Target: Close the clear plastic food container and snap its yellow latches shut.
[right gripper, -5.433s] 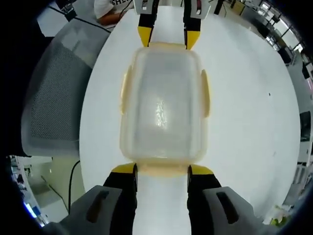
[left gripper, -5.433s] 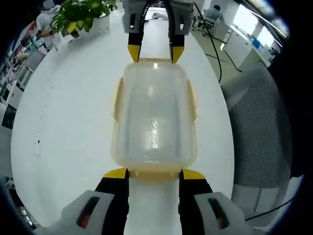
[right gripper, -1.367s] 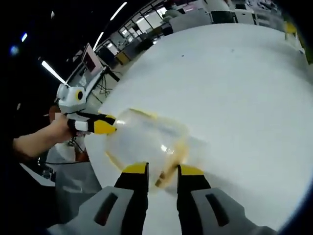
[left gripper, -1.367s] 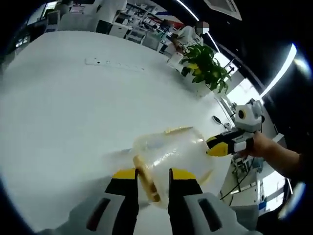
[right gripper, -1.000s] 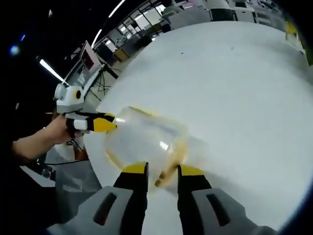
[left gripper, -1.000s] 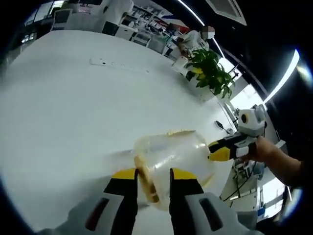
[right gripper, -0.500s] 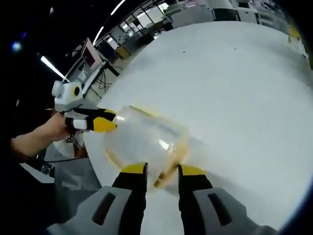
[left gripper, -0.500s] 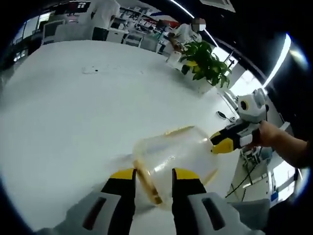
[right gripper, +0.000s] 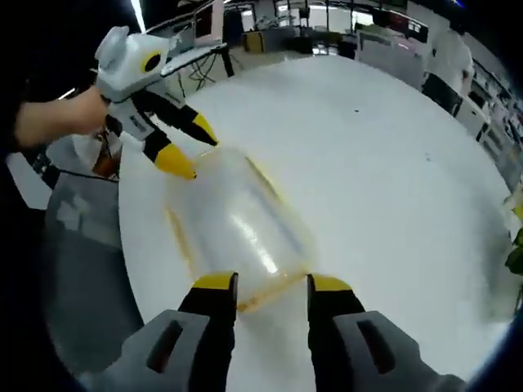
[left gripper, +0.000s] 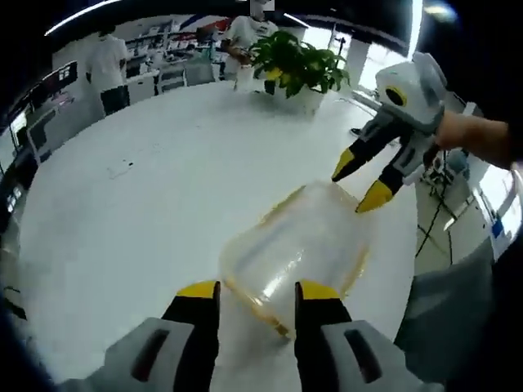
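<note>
The clear plastic food container (left gripper: 298,245) lies on the white table (left gripper: 147,196) with its lid on and yellow latches along its edges. My left gripper (left gripper: 257,291) is open, its yellow-tipped jaws standing on either side of the container's near end. At the far end, my right gripper (left gripper: 366,178), held by a hand, is open with its lower tip at the container's corner. In the right gripper view the container (right gripper: 237,224) runs away from my right gripper (right gripper: 272,282), and my left gripper (right gripper: 189,145) is open at the far end.
A potted plant (left gripper: 294,61) stands at the table's far edge, with a person (left gripper: 106,65) beyond it. A grey mesh chair (right gripper: 73,245) sits beside the table edge near the container. Desks and equipment fill the room behind.
Both pairs of jaws stand wider apart than half a second ago. Both grippers have tilted and lifted at the container's ends. The container lies where it was.
</note>
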